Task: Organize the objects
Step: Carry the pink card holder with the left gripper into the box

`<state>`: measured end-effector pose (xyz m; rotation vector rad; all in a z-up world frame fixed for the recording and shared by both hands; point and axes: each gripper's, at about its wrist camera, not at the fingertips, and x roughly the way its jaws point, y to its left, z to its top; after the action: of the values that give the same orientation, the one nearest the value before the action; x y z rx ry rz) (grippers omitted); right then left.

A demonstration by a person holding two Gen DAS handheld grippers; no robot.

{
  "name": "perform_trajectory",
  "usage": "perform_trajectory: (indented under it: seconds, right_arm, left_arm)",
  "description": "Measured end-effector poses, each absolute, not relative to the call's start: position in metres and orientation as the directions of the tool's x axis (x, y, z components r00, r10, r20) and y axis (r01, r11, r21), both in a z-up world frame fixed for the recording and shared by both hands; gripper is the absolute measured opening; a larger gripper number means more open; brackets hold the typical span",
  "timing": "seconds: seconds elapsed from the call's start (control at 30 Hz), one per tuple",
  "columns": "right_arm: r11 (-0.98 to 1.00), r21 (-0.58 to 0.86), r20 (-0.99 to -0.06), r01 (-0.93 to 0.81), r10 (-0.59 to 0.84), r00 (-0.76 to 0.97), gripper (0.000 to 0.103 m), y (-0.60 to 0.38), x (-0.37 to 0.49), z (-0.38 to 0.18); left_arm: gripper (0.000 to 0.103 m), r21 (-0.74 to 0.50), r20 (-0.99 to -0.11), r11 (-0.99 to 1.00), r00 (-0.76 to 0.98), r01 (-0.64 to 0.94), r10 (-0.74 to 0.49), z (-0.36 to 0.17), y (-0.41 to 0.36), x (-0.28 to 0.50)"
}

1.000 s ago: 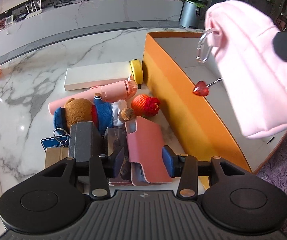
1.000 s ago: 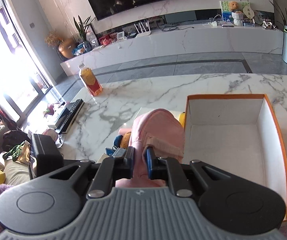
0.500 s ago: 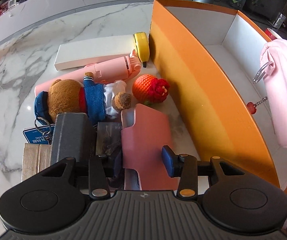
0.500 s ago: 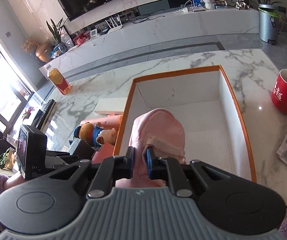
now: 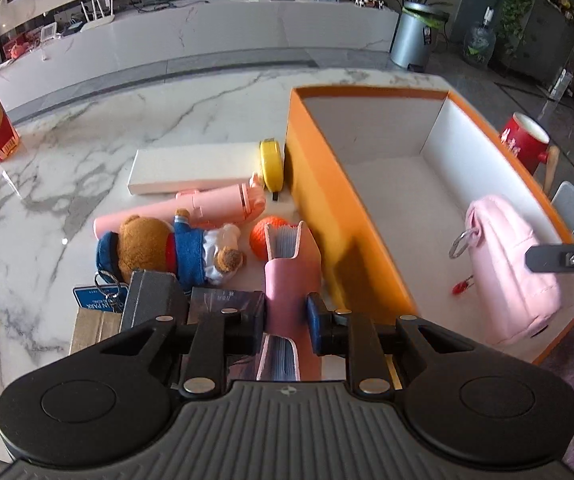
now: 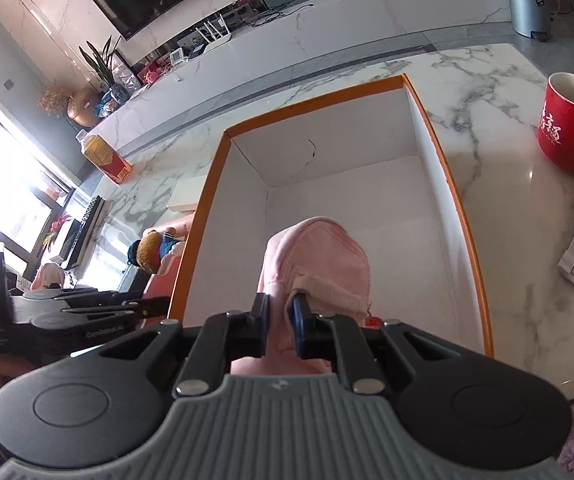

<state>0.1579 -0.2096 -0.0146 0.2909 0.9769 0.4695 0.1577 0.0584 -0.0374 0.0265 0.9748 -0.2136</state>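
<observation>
An orange box with a white inside stands on the marble table; it also shows in the right wrist view. My right gripper is shut on a pink pouch and holds it low inside the box, near its front end; the pouch with its metal ring shows in the left wrist view. My left gripper is shut on a pink notebook, lifted on edge just left of the box.
Left of the box lie a teddy bear, an orange knitted ball, a pink tube, a white flat box, a yellow tape measure and dark boxes. A red mug stands right of the box.
My right gripper has carried the pink pouch from above the table down into the orange box. My left gripper has closed on the pink notebook and raised it on edge.
</observation>
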Motion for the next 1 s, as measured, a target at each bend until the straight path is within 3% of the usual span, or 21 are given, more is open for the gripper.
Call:
perform_trajectory:
  seconds: [0.2,0.43,0.6,0.73,1.0]
  right_arm:
    - [0.841,0.487,-0.691,-0.234,0.535,0.487,0.013,-0.236,0.153,-0.010]
    - [0.845,0.485,-0.684,-0.227,0.528,0.504,0.013,-0.257,0.150,-0.008]
    - [0.839,0.496,-0.684,-0.223,0.536,0.495,0.013,-0.267,0.152,-0.014]
    - [0.838,0.505,-0.696,-0.208,0.538,0.476,0.013,-0.275,0.158,-0.021]
    - [0.863,0.466,-0.744,-0.194,0.501,0.442,0.014,-0.279,0.167,-0.027]
  left_arm:
    - [0.024,-0.093,-0.723,0.972,0.657,0.214,-0.214,0.024,0.035,0.144]
    - [0.023,-0.119,-0.666,0.951,0.687,0.284,-0.289,0.036,-0.010,0.146]
    - [0.023,-0.151,-0.710,0.945,0.633,0.290,-0.307,0.004,-0.044,0.165]
    - [0.023,-0.130,-0.765,0.960,0.591,0.247,-0.255,-0.035,-0.066,0.175]
    - [0.023,-0.224,-0.819,0.959,0.498,0.176,-0.283,-0.073,-0.074,0.179]
